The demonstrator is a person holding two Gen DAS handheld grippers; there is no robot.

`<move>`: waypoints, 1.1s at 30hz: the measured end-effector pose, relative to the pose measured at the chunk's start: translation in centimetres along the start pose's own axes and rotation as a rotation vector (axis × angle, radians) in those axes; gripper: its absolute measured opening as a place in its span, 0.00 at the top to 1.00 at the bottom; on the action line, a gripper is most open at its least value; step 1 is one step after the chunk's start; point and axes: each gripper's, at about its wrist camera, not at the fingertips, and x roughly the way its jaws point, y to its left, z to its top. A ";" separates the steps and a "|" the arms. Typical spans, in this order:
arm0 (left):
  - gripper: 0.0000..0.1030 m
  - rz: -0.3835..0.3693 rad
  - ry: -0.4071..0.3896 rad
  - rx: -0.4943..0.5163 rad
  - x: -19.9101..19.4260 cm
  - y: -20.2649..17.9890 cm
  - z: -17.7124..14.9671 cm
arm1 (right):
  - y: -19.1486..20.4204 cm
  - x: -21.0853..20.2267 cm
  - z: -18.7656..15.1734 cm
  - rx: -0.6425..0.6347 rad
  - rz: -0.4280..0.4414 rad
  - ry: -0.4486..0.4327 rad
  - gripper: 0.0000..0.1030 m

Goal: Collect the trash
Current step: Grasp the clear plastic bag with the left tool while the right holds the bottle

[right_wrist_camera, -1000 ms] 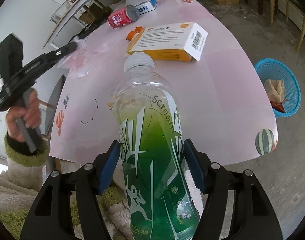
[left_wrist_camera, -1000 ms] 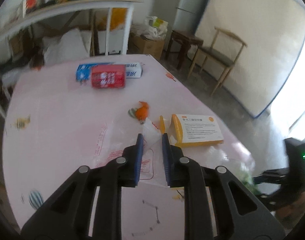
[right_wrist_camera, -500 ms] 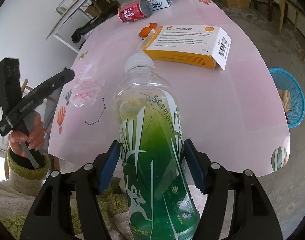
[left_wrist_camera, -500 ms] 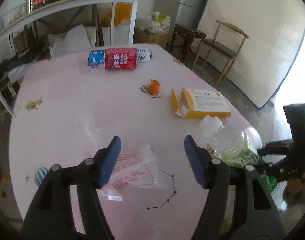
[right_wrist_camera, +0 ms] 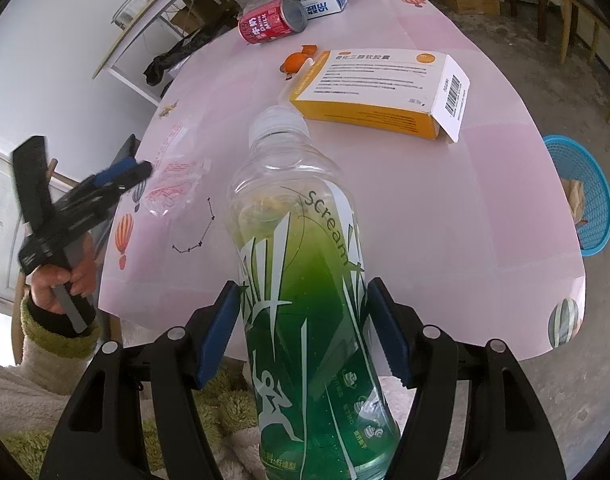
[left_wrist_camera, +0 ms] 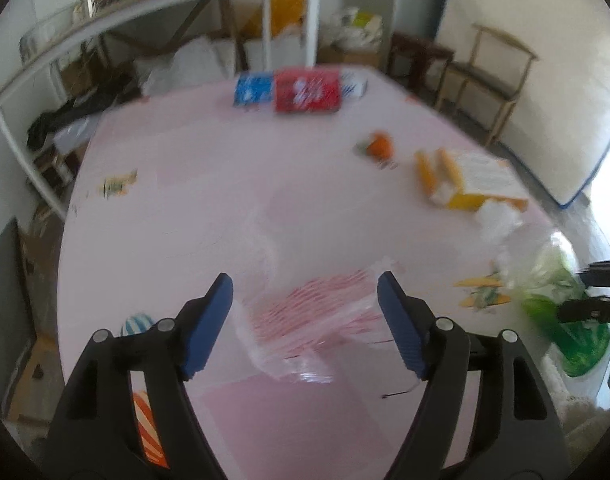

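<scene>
A clear plastic wrapper with red print lies crumpled on the pink table. My left gripper hovers just over it, jaws opening, one finger on each side and the pads clear of it. The right wrist view shows that left gripper at the table's left edge beside the wrapper. My right gripper is shut on a green-labelled plastic bottle, held upright off the near table edge. The bottle shows blurred at the right of the left wrist view.
On the table lie a red can, a blue-and-white carton, an orange scrap and an open yellow-and-white box. A blue basket holding trash stands on the floor at the right. Chairs and a shelf stand behind.
My left gripper, shut on the wrapper a second ago, has opened wide; the wrapper now lies on the table and the gripper has sunk toward it. The right gripper still holds the bottle.
</scene>
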 end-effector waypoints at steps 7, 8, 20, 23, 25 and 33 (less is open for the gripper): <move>0.31 -0.029 0.060 -0.036 2.6 0.0 -0.7 | 0.1 0.2 0.1 0.007 0.005 0.001 0.38; 0.31 -0.030 0.060 -0.020 2.7 -0.3 -0.8 | 0.2 0.2 0.0 0.007 0.007 0.002 0.38; 0.56 -0.028 0.054 0.046 2.7 -2.4 -1.3 | 1.0 1.6 0.2 -0.014 -0.049 0.037 0.38; 0.68 -0.034 0.053 0.049 2.5 -2.6 -1.3 | 1.0 1.6 0.5 -0.014 -0.055 0.036 0.38; 0.76 -0.030 0.053 0.052 2.5 -2.6 -1.2 | 0.9 1.6 0.6 -0.008 -0.052 0.033 0.38; 0.84 -0.028 0.045 0.018 1.2 -1.9 -1.1 | 0.6 1.2 0.2 -0.007 -0.027 0.007 0.42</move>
